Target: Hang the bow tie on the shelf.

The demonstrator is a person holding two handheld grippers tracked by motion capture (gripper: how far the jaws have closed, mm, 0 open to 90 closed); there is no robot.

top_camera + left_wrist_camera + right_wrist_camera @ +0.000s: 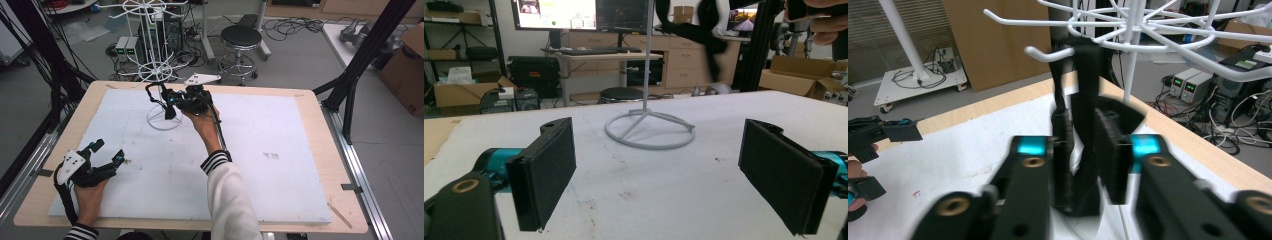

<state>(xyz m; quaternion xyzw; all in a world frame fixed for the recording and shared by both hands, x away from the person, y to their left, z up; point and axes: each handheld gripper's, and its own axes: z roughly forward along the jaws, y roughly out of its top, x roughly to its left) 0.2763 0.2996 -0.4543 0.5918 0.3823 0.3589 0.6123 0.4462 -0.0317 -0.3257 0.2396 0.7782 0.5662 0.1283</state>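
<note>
A white wire display rack [164, 120] stands on the white mat at the table's back middle, its ring base [650, 131] flat on the mat and its hooks [1128, 25] spreading overhead. A black strap [1087, 75] loops over one white hook and hangs down. My right gripper [1083, 150] is shut on the strap's lower part, right beside the rack's pole [169, 102]. In the high view the strap [150, 92] curves up left of the jaws. My left gripper [108, 151] rests at the front left, open, with nothing between its pads [659, 165].
The white mat [280, 130] covers most of the wooden table [310, 100]. Black frame posts [360, 60] rise at the right edge. A stool [241, 37] and cabling sit on the floor beyond the table's far edge.
</note>
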